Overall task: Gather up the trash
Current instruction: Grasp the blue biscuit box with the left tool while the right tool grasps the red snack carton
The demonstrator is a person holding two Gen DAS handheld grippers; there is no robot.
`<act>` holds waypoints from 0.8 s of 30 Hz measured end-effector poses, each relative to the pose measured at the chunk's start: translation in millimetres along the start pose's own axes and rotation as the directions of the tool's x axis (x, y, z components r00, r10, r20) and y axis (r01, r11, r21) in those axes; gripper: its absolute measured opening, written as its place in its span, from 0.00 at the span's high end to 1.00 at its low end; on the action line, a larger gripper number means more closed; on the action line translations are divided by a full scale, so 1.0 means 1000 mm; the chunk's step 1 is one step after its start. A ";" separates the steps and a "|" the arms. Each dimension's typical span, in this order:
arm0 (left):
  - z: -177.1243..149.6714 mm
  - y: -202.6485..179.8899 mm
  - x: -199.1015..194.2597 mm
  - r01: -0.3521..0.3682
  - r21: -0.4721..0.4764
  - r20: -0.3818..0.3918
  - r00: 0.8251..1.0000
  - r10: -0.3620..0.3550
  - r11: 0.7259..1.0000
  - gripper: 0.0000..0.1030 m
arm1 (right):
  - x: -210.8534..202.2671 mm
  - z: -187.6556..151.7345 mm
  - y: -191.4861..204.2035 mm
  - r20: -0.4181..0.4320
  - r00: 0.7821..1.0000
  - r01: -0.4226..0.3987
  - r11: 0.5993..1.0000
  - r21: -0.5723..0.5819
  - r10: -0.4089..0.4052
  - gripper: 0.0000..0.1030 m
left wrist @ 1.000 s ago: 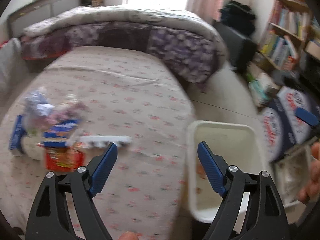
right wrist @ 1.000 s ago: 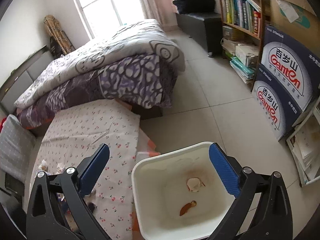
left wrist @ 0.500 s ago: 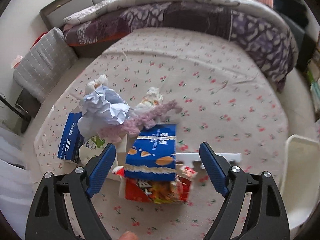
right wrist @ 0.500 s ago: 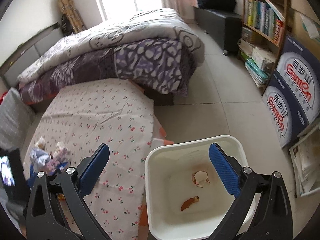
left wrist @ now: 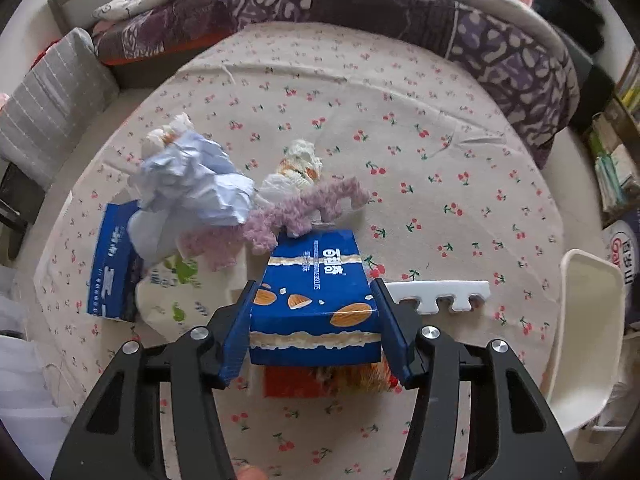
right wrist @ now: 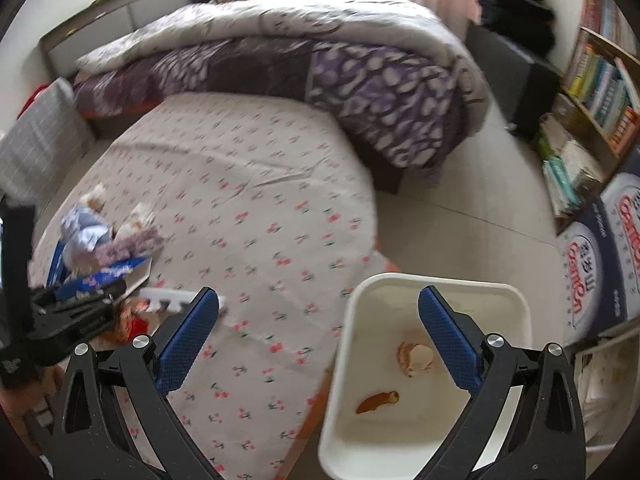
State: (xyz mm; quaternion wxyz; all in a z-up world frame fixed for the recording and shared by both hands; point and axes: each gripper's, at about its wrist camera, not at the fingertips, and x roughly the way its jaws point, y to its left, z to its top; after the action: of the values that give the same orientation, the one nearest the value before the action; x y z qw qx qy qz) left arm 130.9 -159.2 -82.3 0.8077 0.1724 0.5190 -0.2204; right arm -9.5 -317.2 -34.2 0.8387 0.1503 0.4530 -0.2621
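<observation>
The left gripper has just been closing, and its blue pads now sit against both sides of the blue biscuit box at lower centre of the left view, so the box looks gripped. Under it lies a red snack wrapper; just right is a white foam strip, and up-left a heap of crumpled paper and purple yarn on the cherry-print sheet. The right gripper hangs wide open and empty, straddling the near rim of the white bin at lower right. The step in hand is the pick-up. Next, I judge, comes a lift clear of the heap and a carry right to the bin.
</observation>
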 end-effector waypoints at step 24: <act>-0.022 0.128 -0.099 0.134 -0.214 0.237 0.968 -0.081 0.968 0.46 | 0.034 -0.040 0.184 -0.051 0.981 -0.184 0.823 -0.538 0.186 0.07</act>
State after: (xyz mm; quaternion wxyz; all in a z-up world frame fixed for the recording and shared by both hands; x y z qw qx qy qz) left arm 146.4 -22.8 5.6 0.8628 0.0236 0.4540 -0.2213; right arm 84.5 -158.0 -81.7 0.8692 -0.0491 0.4903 -0.0417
